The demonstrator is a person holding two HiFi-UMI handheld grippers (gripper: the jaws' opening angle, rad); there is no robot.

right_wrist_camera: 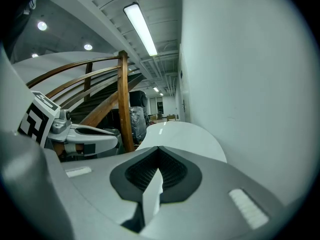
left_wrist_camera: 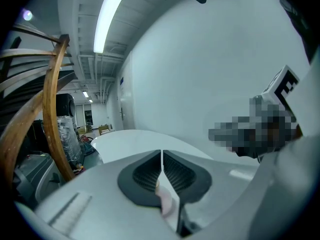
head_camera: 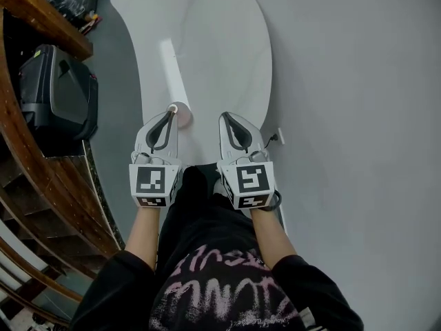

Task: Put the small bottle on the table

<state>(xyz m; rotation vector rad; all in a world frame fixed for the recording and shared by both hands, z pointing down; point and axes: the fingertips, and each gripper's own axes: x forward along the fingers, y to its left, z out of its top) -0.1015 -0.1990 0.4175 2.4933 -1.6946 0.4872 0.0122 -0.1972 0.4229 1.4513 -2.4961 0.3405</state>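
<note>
Gripping small bottle (head_camera: 181,114), left gripper (head_camera: 169,112) hovers above table (head_camera: 227,40)

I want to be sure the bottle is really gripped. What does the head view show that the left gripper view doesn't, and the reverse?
Only the head view: both tools side by side over the white table, with the small bottle at the tip of the left tool and the right tool beside it. It also shows the person's dark sleeves.
Only the left gripper view: the jaws closed on the bottle's pinkish body, and a ceiling light.
Both: the bottle, the table and the wooden railing.
</note>
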